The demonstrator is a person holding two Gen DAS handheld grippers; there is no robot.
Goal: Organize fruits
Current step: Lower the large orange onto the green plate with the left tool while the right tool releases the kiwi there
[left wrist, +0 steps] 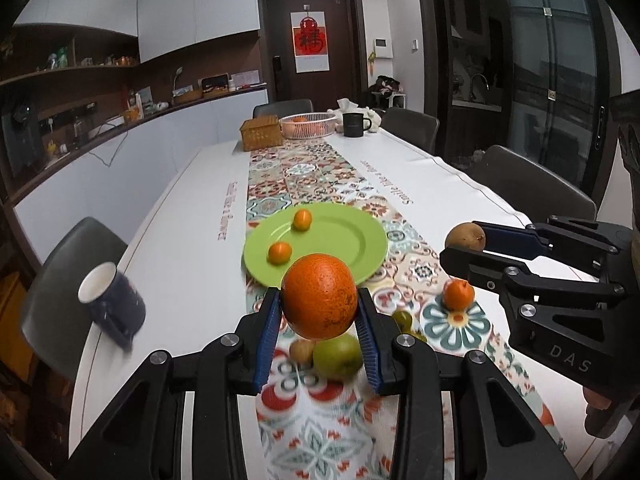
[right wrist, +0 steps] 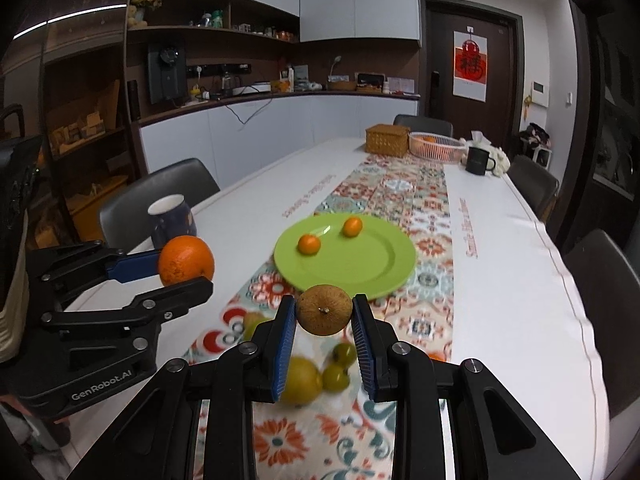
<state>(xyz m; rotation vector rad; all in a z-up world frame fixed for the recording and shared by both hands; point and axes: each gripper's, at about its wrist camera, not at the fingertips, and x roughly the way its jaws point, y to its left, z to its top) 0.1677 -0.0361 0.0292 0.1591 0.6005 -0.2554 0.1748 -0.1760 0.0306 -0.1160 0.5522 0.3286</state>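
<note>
My left gripper [left wrist: 318,295] is shut on a large orange [left wrist: 319,308], held above the table runner. My right gripper [right wrist: 324,301] is shut on a round brown fruit [right wrist: 325,314], also lifted clear of the table. Just beyond both lies a green plate [left wrist: 352,240] [right wrist: 360,268] bearing two small oranges [left wrist: 279,252] [left wrist: 302,219]. Below the grippers on the runner are a green apple [left wrist: 337,356], a small brown fruit [left wrist: 301,351], a small orange [left wrist: 458,294] and small green fruits [right wrist: 344,354]. Each wrist view shows the other gripper beside it with its fruit.
A dark blue mug [left wrist: 112,304] stands near the table's left edge. At the far end are a wicker box [left wrist: 260,133], a white basket [left wrist: 308,124] with oranges and a black mug [left wrist: 354,124]. Grey chairs [left wrist: 536,184] line both long sides.
</note>
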